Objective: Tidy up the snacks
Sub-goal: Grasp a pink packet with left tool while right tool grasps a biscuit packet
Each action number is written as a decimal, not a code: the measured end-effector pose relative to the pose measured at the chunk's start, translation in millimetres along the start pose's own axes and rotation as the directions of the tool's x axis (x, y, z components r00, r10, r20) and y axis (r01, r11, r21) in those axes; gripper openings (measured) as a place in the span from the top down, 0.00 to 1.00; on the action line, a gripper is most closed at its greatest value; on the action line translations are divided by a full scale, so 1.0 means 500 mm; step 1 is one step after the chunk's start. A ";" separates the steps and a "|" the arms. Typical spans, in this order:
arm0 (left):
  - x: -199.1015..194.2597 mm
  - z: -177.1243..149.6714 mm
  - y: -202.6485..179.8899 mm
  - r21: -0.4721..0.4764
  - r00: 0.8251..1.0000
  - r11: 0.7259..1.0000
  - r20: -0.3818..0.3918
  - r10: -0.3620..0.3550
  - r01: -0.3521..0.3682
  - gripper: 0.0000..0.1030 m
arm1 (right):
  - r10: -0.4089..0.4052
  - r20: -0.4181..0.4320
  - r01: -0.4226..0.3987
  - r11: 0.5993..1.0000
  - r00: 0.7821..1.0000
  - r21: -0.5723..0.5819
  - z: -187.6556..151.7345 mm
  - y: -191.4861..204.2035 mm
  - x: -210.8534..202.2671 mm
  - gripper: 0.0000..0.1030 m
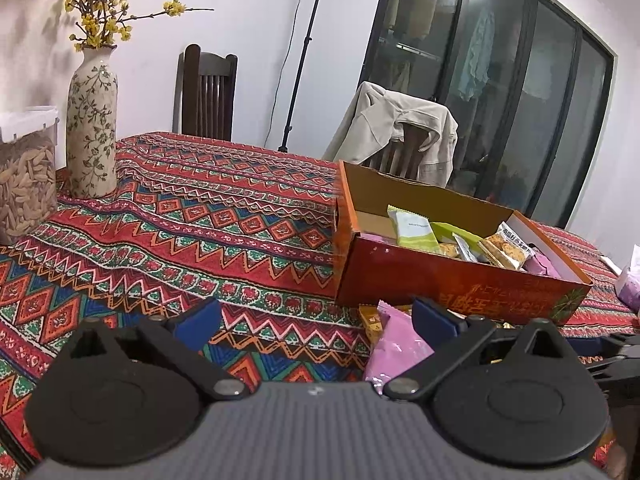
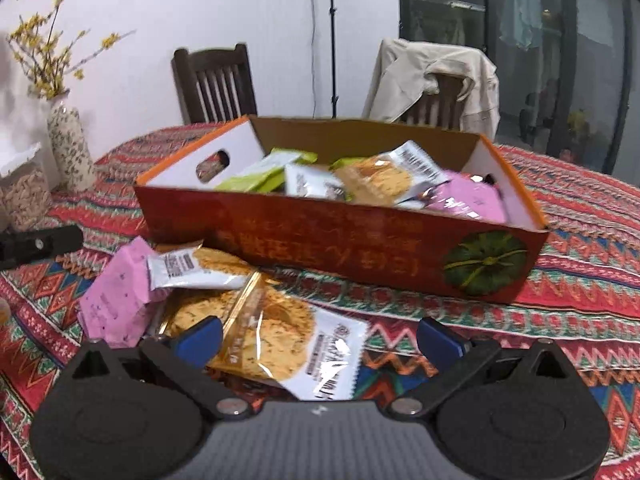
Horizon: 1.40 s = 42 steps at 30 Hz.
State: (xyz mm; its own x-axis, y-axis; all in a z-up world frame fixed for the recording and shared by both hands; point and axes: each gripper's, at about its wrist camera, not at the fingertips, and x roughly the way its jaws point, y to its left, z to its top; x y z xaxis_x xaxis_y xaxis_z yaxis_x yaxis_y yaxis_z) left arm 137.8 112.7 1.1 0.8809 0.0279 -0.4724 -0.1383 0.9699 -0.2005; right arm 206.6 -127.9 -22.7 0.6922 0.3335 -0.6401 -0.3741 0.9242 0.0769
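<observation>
Setting: a table covered with a patterned tablecloth (image 2: 580,240) carried an open red cardboard box (image 2: 320,240) toward its far side, part-filled with wrapped snacks.
Loose snacks: a small heap lay on the cloth just in front of the box's near wall, made up of a pink packet (image 2: 114,300), a white-ended cracker packet (image 2: 192,268) and a larger clear cracker packet (image 2: 280,336).
Risk, grasp: the packets overlapped, so a closing grip was judged likely to catch two at once or to pinch only a slippery wrapper edge and drop it short of the box.
Risk, box: the heap lay close to the box wall; a careless lift could have nudged the light box along the cloth.
Risk, crowding: both tools worked near the same heap and could have collided.
Right gripper (image 2: 320,338): jaws spread wide, gripping nothing; the clear cracker packet lay between the blue fingertips (image 2: 200,336), contact uncertain.
Left gripper (image 1: 316,318): jaws likewise wide apart and empty, poised above the cloth with the pink packet (image 1: 400,344) beside its right finger.
Bystanders: a floral vase (image 1: 92,120) and a clear container (image 1: 26,172) stood at the table's left edge, well apart from the heap.
</observation>
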 end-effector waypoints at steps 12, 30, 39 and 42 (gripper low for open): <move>0.007 0.000 0.005 -0.011 1.000 1.000 -0.016 0.004 -0.005 0.00 | 0.125 -0.015 -0.124 0.991 0.992 0.050 -0.007 -0.007 0.017 0.14; 0.006 0.003 -0.018 0.027 0.999 0.999 -0.040 0.036 -0.035 0.00 | 0.084 0.054 -0.086 0.996 0.995 0.037 -0.030 -0.036 -0.055 0.30; 0.000 -0.012 -0.077 0.112 0.996 0.994 -0.089 -0.004 0.014 0.00 | 0.033 0.099 -0.041 0.996 0.995 0.079 -0.045 -0.081 -0.087 0.30; 0.010 -0.023 -0.098 0.150 0.993 0.988 -0.118 -0.005 0.023 0.00 | 0.035 0.101 -0.044 0.995 0.994 0.086 -0.049 -0.084 -0.086 0.30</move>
State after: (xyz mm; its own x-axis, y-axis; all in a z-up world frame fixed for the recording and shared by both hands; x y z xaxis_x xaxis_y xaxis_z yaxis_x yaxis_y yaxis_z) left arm 143.8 62.8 -1.1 0.8221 -0.0057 -0.5694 -0.0486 0.9956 -0.0803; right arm 177.3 -185.8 -17.2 0.7375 0.3832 -0.5562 -0.3497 0.9211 0.1709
